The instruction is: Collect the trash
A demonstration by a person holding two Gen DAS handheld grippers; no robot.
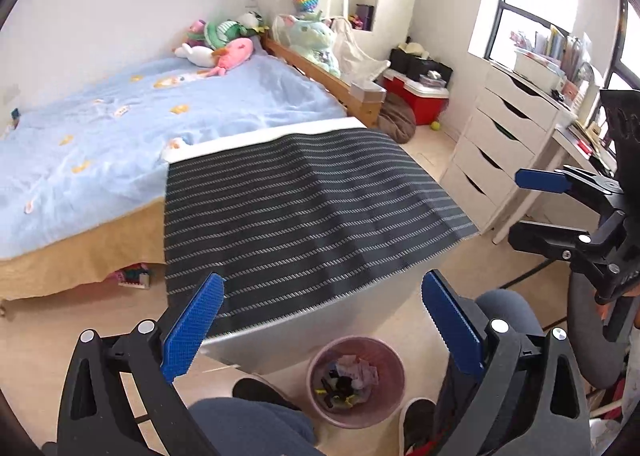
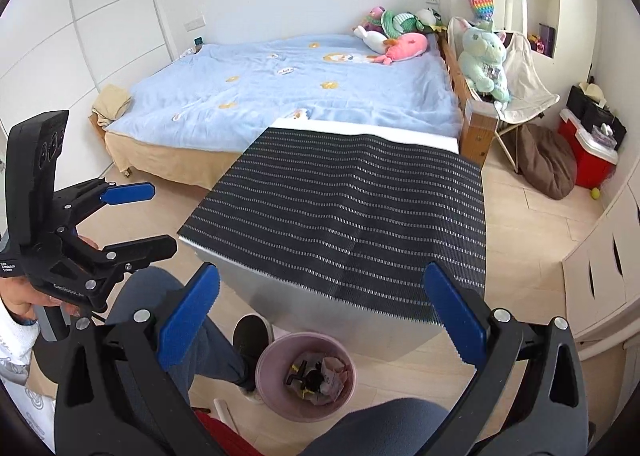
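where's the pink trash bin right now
The pink trash bin stands on the floor at the bottom centre of both wrist views, just in front of the table with the striped mat, between the person's shoes, with trash already inside.

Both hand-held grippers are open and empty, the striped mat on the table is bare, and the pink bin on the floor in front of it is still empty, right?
Not quite: the pink bin already holds trash, crumpled paper and dark scraps, as the right wrist view shows. The rest stands: the left hand-held gripper and the right hand-held gripper are open and empty, and the striped mat is bare.
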